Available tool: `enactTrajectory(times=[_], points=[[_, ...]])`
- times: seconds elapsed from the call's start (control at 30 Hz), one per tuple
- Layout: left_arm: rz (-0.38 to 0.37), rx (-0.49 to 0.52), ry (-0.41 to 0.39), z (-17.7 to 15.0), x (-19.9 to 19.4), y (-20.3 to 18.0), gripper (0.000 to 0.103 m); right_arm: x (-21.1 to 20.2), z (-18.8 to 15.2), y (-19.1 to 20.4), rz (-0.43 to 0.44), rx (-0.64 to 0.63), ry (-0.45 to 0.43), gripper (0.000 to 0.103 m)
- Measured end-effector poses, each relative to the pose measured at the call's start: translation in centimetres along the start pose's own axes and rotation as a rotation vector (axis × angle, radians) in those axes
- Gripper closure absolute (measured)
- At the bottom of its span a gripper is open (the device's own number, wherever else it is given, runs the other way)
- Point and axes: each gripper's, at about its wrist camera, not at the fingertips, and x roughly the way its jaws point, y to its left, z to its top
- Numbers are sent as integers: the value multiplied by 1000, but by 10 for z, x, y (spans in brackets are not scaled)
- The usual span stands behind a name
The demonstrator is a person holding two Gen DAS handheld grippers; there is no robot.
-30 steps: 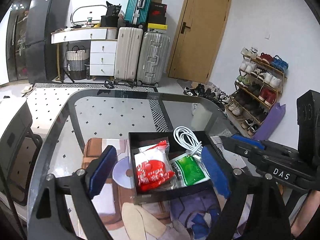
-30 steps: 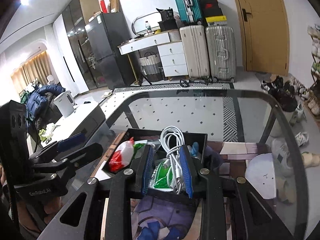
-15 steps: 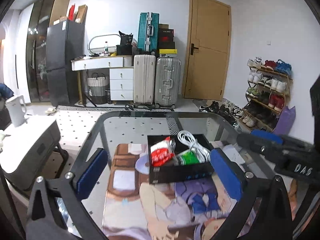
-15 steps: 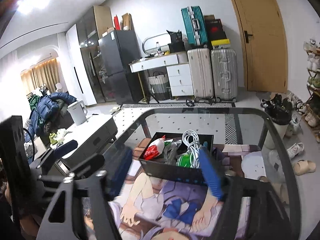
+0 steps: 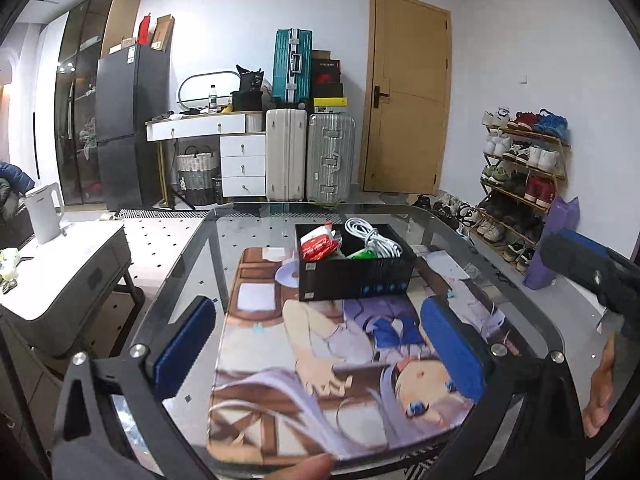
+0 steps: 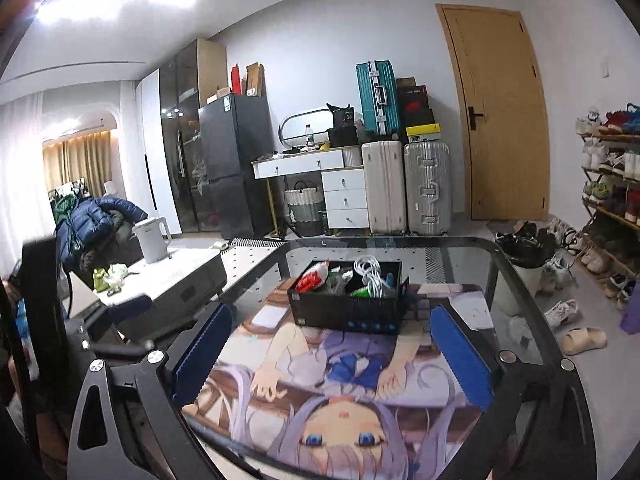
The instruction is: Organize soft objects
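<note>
Both claws are standing wide open and holding nothing: the left claw [image 5: 316, 344] and the right claw [image 6: 332, 348] are hovering over the mat [image 5: 304, 352]. The box [image 5: 354, 274] is sitting on the tabletop [image 5: 520, 300], containing a red pack [image 5: 318, 245], a green pack [image 5: 362, 255] and a cable [image 5: 372, 236].

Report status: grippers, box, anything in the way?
Left gripper open, empty. Right gripper open, empty. Box on mat, holding red packet, green packet, white cable. Nothing in the way.

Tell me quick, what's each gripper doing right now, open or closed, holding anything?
Left gripper: open, holding nothing, above the mat short of the black box.
Right gripper: open, holding nothing.
</note>
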Motion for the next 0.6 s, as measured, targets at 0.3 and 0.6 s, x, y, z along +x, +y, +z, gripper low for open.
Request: enactTrajectory(times=[0.3,0.6], points=[[37,-2,-54,-32,-45,5,0,-34,-41,14,-83,9,-32,1],[38,-10,-42,-52,-58,3,0,-45,-53,23,-108,3,-38,1]])
